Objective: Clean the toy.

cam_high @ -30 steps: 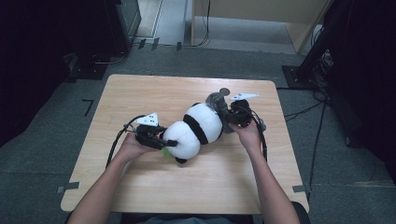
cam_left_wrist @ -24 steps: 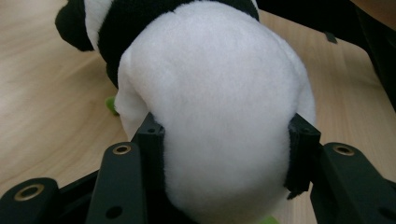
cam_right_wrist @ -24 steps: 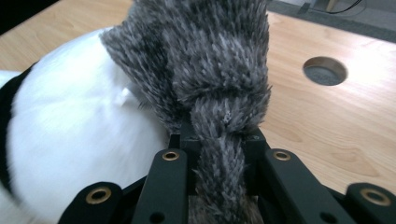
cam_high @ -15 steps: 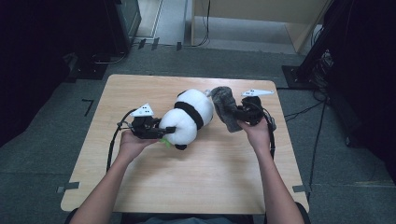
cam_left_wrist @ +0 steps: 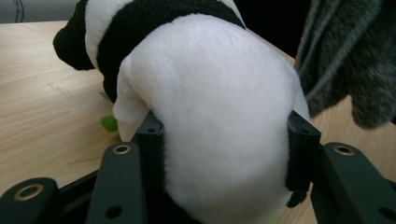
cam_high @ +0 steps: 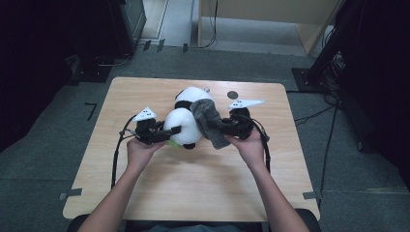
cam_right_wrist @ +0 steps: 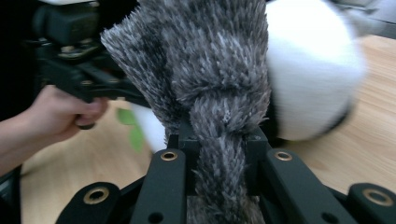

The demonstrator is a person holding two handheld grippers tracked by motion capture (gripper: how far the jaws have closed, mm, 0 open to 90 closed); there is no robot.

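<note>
Plush panda point(cam_high: 186, 118) lies mid-table point(cam_high: 203, 188), white body, black band and limbs, green bit underneath. Left gripper point(cam_high: 162, 135) jaws pinch its white rump from both sides. Grey furry cloth point(cam_high: 208, 123) drapes beside and against the panda; right gripper point(cam_high: 223, 129) jaws clamp a bunched fold of it. No writing readable.

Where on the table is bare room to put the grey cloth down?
The near half of the table, between the two forearms, is bare. So are the far left corner and the right edge beyond the right gripper. The middle is crowded: the panda, the cloth and the left gripper.
</note>
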